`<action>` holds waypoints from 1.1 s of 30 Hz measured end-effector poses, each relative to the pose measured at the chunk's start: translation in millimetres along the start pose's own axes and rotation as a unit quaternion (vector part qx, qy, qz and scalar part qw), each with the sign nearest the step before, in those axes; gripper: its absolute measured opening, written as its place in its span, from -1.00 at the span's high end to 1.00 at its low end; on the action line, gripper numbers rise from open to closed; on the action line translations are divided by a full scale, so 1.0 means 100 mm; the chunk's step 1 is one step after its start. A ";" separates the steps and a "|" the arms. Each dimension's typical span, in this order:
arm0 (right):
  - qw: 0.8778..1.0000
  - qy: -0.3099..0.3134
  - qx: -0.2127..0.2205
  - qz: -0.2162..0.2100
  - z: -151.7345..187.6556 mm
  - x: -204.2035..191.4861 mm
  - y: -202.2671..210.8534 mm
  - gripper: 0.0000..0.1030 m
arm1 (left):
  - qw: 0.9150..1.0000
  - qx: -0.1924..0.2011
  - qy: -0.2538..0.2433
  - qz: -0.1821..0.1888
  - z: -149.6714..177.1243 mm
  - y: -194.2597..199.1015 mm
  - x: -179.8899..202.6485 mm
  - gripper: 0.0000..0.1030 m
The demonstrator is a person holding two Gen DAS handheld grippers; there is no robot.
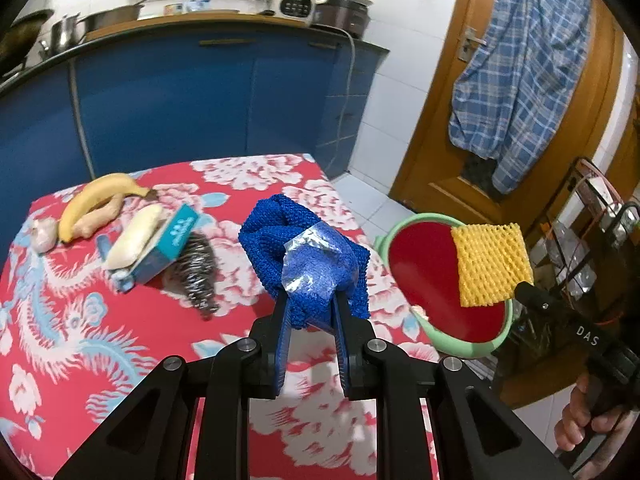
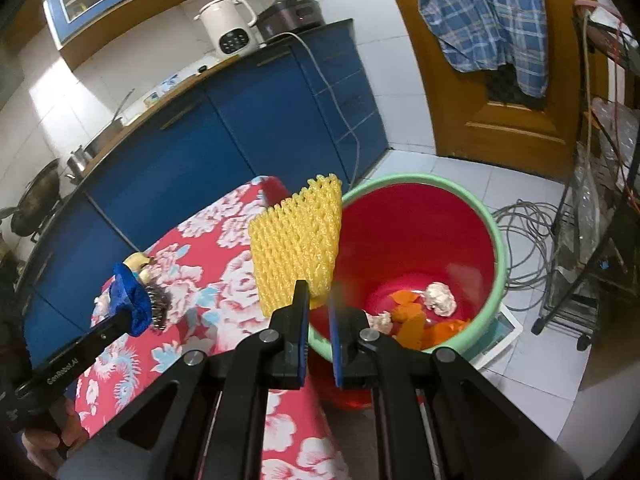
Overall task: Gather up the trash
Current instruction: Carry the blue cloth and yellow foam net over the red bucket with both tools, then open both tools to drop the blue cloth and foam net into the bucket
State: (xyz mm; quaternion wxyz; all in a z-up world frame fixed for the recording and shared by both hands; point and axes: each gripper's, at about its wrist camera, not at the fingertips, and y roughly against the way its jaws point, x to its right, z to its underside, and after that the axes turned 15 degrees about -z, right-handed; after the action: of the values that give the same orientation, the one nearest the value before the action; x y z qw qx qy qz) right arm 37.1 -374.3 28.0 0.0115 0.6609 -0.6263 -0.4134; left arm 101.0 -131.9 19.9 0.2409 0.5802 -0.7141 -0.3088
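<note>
My left gripper (image 1: 310,300) is shut on a crumpled blue foam net (image 1: 308,252) with clear tape on it, held above the red flowered tablecloth (image 1: 120,344). My right gripper (image 2: 318,294) is shut on a yellow foam fruit net (image 2: 298,240), held at the left rim of the red bin with a green rim (image 2: 496,240). Inside the bin lie orange peels (image 2: 416,320) and crumpled white tissue (image 2: 440,298). In the left wrist view the yellow net (image 1: 490,264) hangs over the bin (image 1: 420,276). The right wrist view shows the blue net (image 2: 132,300) over the table.
On the table lie a banana (image 1: 100,196), ginger (image 1: 100,220), garlic (image 1: 42,234), a teal box (image 1: 168,248), a pale bar (image 1: 134,240) and a steel scourer (image 1: 198,272). Blue cabinets (image 1: 180,100) stand behind. A wooden door (image 2: 500,120), cables (image 2: 528,232) and a wire rack (image 2: 592,260) flank the bin.
</note>
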 end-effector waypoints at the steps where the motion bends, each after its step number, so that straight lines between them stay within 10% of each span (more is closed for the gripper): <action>1: 1.000 -0.002 0.000 0.004 0.00 0.03 0.00 0.77 | 1.000 0.000 -0.004 0.002 -0.01 -0.01 0.04 0.61; 33: 0.996 -0.069 -0.023 0.057 0.04 0.83 -0.06 0.61 | 0.993 -0.039 -0.104 0.040 -0.04 -0.57 1.13 0.61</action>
State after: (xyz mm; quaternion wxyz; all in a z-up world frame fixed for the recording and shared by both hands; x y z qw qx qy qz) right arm 29.2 -440.6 -22.1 0.0067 0.5936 -0.6525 -0.4710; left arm 118.5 -250.8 -20.2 0.1995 0.5057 -0.7457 -0.3852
